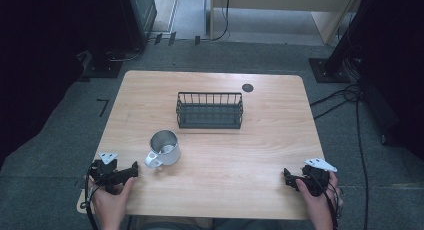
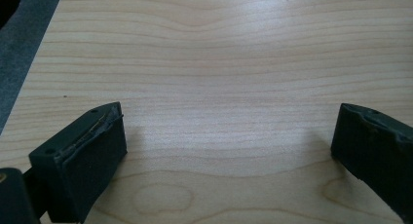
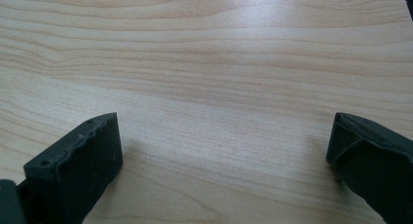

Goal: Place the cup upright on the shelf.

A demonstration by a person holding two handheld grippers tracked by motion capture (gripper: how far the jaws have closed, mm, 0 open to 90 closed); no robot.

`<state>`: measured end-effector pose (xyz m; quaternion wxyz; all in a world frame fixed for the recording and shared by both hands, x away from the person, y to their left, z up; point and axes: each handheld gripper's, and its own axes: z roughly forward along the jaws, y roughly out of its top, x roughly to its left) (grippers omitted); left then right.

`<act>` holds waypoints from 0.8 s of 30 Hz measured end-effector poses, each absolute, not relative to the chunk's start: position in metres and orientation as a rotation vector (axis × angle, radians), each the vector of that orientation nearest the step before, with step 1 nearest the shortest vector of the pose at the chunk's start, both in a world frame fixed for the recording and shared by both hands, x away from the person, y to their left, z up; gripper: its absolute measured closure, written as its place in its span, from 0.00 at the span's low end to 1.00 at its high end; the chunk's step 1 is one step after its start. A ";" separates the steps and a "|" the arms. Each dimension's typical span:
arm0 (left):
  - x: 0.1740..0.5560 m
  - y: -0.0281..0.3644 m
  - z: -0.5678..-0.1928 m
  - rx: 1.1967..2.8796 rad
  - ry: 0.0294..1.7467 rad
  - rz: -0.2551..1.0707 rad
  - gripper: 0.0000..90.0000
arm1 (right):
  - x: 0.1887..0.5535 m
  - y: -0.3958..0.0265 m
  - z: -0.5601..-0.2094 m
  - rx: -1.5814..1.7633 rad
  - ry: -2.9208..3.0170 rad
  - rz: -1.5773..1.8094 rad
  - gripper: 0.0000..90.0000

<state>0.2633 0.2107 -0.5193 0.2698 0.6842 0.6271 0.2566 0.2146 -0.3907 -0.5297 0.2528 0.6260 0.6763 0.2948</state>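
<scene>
A metal mug (image 1: 166, 147) stands upright on the bench (image 1: 240, 165), left of centre, mouth up, its white handle (image 1: 151, 160) pointing toward the near-left corner. Behind it, near the bench's middle, a black wire basket (image 1: 210, 110) lies with its long axis running left to right. The left hand-held gripper (image 1: 131, 170) rests at the near-left edge, just beside the mug, jaws spread wide over bare wood. The right hand-held gripper (image 1: 288, 177) sits at the near-right edge, jaws likewise apart, holding nothing.
</scene>
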 end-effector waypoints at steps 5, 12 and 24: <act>0.263 0.209 -0.519 1.832 1.708 0.698 0.00 | 0.215 -0.391 -0.530 1.703 1.839 0.802 0.00; 0.252 0.222 -0.505 1.788 1.661 0.595 0.00 | 0.215 -0.391 -0.530 1.703 1.838 0.802 0.00; 0.228 0.191 -0.477 1.829 1.408 0.523 0.06 | 0.215 -0.391 -0.530 1.703 1.838 0.801 0.00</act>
